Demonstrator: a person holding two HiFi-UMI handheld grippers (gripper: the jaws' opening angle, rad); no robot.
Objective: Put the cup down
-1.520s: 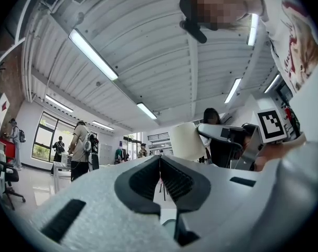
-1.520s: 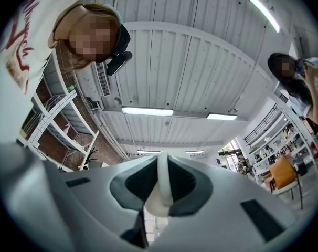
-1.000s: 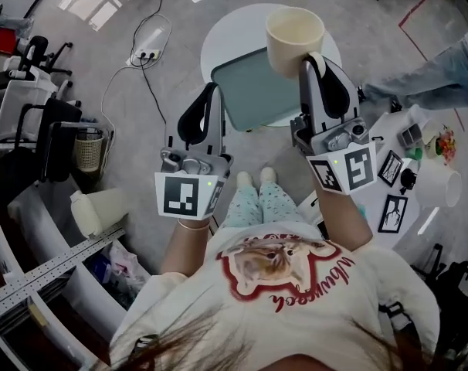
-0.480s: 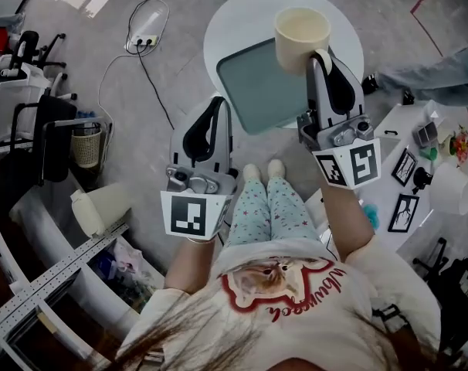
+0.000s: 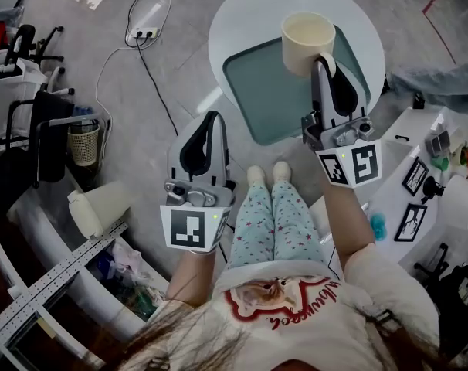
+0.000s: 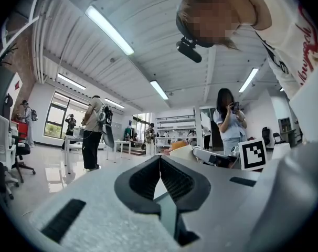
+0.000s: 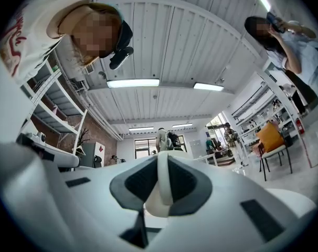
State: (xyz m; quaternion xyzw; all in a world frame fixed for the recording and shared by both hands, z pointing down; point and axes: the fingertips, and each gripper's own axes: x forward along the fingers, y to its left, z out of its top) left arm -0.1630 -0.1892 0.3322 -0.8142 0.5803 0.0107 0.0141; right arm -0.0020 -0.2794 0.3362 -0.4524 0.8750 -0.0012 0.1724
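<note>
**Cup held over the tray, ready to come down**

The cream cup [image 5: 307, 41] sits upright and looks raised over the teal tray [image 5: 257, 91], toward the tray's two o'clock corner. The right gripper [image 5: 324, 59] carries it, fingers clamped on the handle [image 7: 160, 190]. To do this well, I'd lower it straight with the rim level and let the base settle flat. Only then should the fingers part and draw back toward six o'clock, clear of the handle. The left gripper [image 5: 214, 119] hovers at the tray's seven o'clock, off the round white desk [image 5: 245, 6], its fingers pressed together on nothing. Count: one cup, one tray, one desk, two grippers.
</note>
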